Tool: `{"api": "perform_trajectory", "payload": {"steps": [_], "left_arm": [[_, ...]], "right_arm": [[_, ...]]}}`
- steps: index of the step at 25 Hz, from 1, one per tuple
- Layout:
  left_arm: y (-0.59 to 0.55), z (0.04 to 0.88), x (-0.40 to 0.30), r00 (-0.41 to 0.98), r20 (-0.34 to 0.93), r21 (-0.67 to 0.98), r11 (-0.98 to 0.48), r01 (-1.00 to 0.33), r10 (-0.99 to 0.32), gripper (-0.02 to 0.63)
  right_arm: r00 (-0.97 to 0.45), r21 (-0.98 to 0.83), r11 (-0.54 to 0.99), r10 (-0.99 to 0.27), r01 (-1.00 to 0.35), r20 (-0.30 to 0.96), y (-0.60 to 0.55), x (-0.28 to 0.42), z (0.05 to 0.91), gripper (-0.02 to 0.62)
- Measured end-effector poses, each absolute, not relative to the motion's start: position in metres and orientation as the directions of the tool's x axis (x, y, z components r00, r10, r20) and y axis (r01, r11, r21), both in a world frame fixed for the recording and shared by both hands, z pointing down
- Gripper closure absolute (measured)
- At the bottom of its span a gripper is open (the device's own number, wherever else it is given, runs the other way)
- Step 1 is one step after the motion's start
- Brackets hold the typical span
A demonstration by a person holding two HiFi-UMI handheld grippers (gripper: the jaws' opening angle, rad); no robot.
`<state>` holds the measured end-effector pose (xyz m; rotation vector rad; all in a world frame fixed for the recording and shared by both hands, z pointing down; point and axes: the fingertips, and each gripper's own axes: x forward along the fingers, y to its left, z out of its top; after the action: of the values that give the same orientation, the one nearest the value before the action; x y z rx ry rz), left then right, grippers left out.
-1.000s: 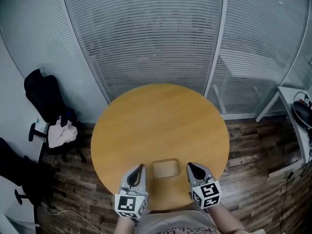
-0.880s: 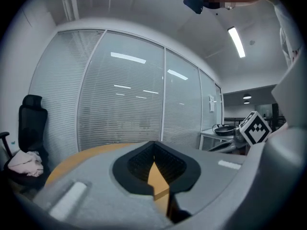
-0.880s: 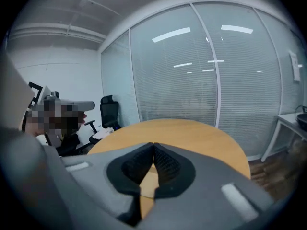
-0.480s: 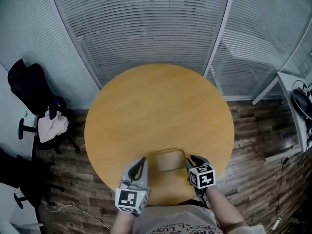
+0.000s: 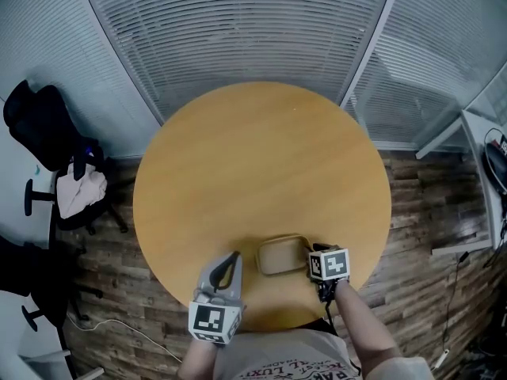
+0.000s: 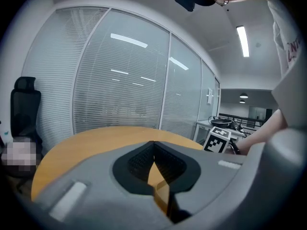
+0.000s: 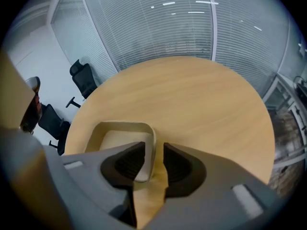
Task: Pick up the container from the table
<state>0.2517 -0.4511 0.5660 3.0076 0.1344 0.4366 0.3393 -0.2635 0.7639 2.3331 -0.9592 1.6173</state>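
Observation:
A shallow tan container (image 5: 281,256) sits near the front edge of the round wooden table (image 5: 253,157). My right gripper (image 5: 311,253) points steeply down at the container's right side. In the right gripper view the container (image 7: 120,126) has its right wall standing between the jaws of the right gripper (image 7: 153,152). Those jaws are opening and the right pad stands clear of the wall. My left gripper (image 5: 230,258) hovers left of the container with nothing in it. In the left gripper view the left gripper (image 6: 153,145) has its tips together.
Black office chairs (image 5: 43,125) stand to the left of the table, one with a white cloth (image 5: 79,192) on it. A white desk (image 5: 485,153) stands at the right. Glass walls with blinds (image 5: 238,30) close the back. The floor is dark wood.
My right gripper has dropped and tipped downward onto the container's right wall, from beside it. The left gripper has sunk slightly and stays left of the container.

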Motion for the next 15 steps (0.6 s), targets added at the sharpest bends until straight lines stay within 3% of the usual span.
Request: {"api": "perform_trajectory", "payload": {"steps": [8,15], "left_arm": [[-0.467,0.572,0.248,0.952,0.296,0.119,-0.992,0.038,0.072,0.600],[-0.471,0.573,0.247,0.952,0.300,0.125,-0.992,0.023,0.060,0.600]], "right_arm": [[0.187,-0.196,-0.819,-0.344,-0.540,0.920,-0.264,0.342,0.786,0.505],[0.200,-0.165,-0.833,-0.311,-0.529,0.929,-0.266,0.341,0.793,0.584]]}}
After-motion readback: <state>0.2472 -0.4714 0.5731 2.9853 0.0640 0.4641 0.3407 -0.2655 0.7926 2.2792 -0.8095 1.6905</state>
